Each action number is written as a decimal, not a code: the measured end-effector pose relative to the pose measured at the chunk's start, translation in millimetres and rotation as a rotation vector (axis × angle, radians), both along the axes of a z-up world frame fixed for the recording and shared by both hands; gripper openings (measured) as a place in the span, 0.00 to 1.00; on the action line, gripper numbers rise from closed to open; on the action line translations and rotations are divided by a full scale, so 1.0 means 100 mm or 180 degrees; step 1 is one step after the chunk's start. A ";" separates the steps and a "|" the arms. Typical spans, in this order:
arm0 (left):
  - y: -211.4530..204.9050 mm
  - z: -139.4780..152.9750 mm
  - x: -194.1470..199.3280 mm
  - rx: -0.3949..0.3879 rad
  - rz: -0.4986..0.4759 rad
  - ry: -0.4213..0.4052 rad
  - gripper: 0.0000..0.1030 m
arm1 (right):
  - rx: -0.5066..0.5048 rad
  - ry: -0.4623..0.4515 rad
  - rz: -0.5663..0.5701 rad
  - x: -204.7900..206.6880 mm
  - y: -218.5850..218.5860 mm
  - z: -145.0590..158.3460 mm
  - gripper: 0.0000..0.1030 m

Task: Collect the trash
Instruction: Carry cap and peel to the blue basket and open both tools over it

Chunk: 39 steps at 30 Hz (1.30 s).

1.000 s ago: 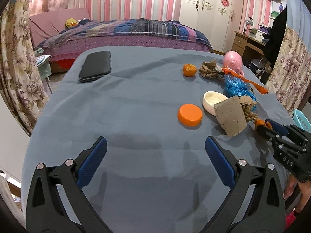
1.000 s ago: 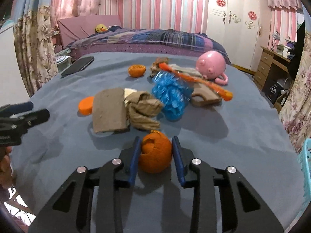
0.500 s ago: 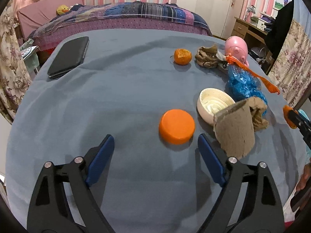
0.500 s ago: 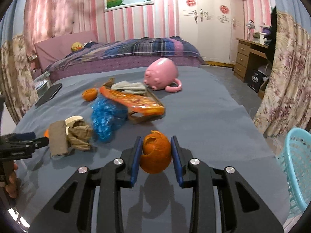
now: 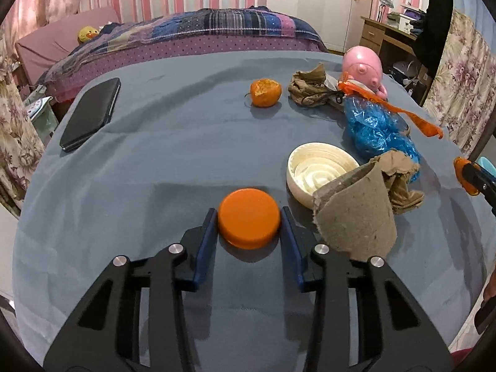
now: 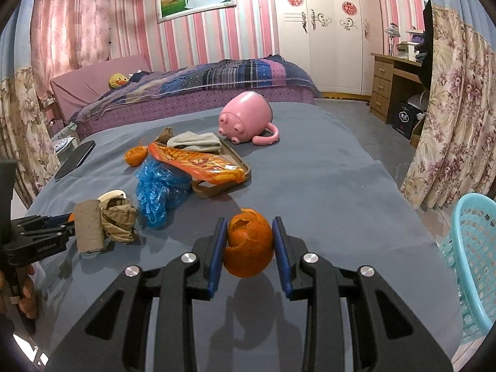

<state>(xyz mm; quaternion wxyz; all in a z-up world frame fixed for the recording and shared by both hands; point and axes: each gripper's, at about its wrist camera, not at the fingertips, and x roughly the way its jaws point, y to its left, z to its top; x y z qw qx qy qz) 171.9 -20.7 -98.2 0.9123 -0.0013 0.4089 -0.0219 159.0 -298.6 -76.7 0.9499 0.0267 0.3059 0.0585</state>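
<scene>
On grey table (image 5: 130, 161), left gripper (image 5: 249, 217) closing round one orange lid (image 5: 249, 221), right gripper (image 6: 249, 241) clasping one orange peel (image 6: 249, 243).

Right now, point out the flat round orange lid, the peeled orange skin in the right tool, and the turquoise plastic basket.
flat round orange lid (image 5: 249, 217), left wrist view, centre of its top face.
peeled orange skin (image 6: 249, 245), right wrist view, middle of the rind.
turquoise plastic basket (image 6: 472, 257), right wrist view, lattice side wall.
</scene>
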 end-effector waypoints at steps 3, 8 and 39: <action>0.02 0.06 -0.10 0.0017 0.0112 -0.0100 0.38 | -0.0051 -0.0024 0.0013 -0.01 0.01 0.01 0.29; 0.05 0.30 -0.33 -0.0006 0.0242 -0.0337 0.38 | -0.0131 -0.0120 0.0024 -0.10 0.02 0.08 0.29; -2.37 1.26 -0.52 -0.0336 -0.1002 -0.1009 0.38 | -0.0517 -0.0344 -0.0996 -0.83 -2.32 0.73 0.30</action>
